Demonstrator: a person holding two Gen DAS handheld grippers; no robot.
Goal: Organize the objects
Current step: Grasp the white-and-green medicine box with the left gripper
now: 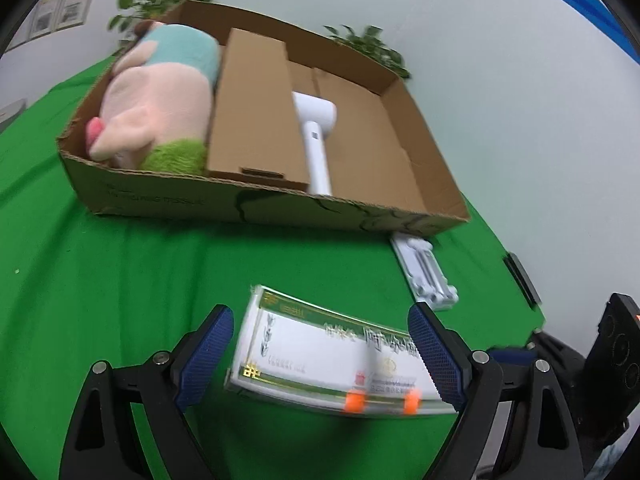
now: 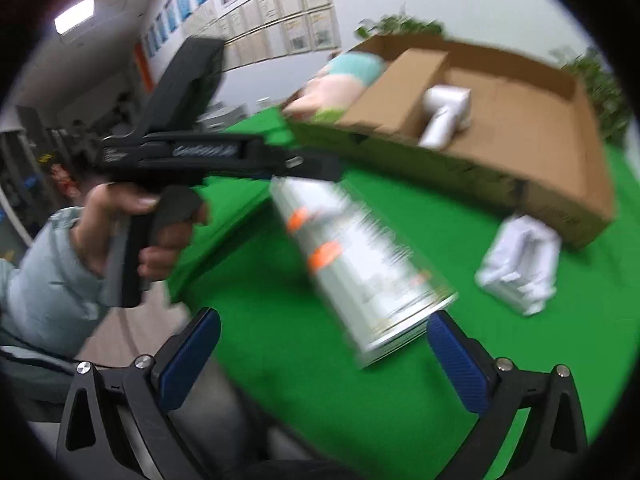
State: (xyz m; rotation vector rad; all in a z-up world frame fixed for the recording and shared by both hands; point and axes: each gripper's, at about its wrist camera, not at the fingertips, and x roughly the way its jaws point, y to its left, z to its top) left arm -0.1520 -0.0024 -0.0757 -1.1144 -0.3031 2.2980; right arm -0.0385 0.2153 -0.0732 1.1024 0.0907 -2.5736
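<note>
A white and green medicine box [image 1: 332, 352] lies on the green table between the wide-spread fingers of my left gripper [image 1: 320, 354], which is open around it. The box also shows blurred in the right wrist view [image 2: 356, 268]. My right gripper [image 2: 324, 354] is open and empty, just short of the box's near end. The open cardboard tray [image 1: 260, 208] holds a plush pig [image 1: 156, 100], a brown carton [image 1: 256, 104] and a white hair dryer [image 1: 316, 128]. The left gripper's body [image 2: 216, 156] is seen held in a hand.
A white folded stand [image 1: 426, 276] lies on the cloth by the tray's right corner, and shows in the right wrist view [image 2: 520, 264]. Potted plants [image 1: 368, 44] stand behind the tray. The table's right edge [image 1: 520, 280] is close. The person sits at left [image 2: 44, 272].
</note>
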